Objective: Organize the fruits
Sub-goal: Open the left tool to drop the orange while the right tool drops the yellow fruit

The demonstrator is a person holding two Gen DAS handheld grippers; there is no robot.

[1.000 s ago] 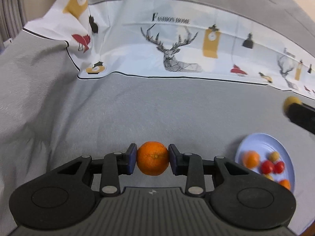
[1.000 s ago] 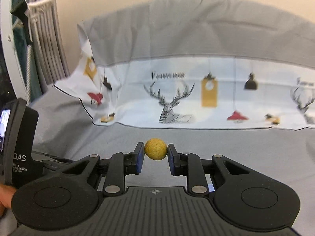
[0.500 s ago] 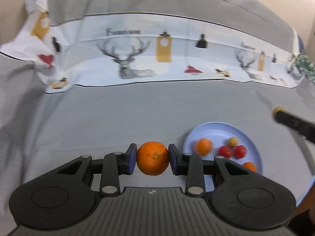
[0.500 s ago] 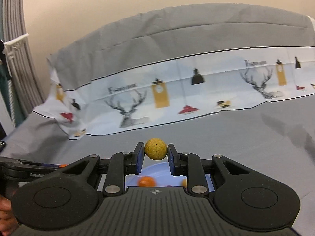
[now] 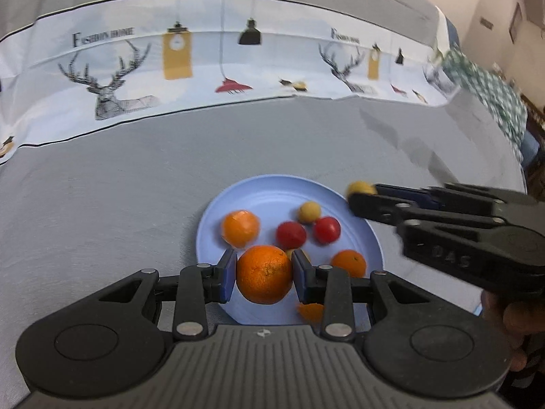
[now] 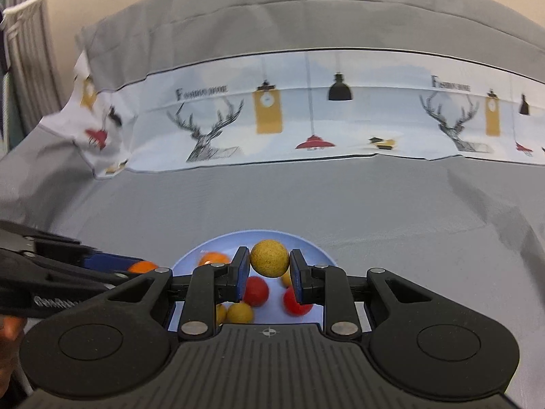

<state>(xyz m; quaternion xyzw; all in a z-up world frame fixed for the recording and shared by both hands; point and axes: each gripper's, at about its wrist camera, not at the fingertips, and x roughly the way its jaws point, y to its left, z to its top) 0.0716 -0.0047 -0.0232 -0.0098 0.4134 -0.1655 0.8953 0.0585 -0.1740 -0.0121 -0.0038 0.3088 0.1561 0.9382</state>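
Note:
My left gripper [image 5: 264, 274] is shut on an orange [image 5: 264, 274] and hangs over the near part of a light blue plate [image 5: 269, 191]. On the plate lie another orange [image 5: 239, 227], two red fruits [image 5: 291, 234], a small yellow fruit [image 5: 309, 212] and an orange one [image 5: 348, 261] near the rim. My right gripper [image 6: 269, 259] is shut on a small yellow fruit [image 6: 269, 258] above the same plate [image 6: 316, 248]. In the left wrist view it reaches in from the right, its yellow fruit [image 5: 360, 188] at the plate's far right edge.
Grey cloth [image 5: 102, 204] covers the surface around the plate. A white printed band with deer and lamps [image 5: 211, 68] runs along the raised back. Green checked fabric [image 5: 490, 95] lies at the far right. A hand [image 5: 511, 317] holds the right gripper.
Both grippers have swung over the plate, each still holding its fruit. The plate has come from the right edge of the left wrist view to its centre, and the right gripper has drawn close.

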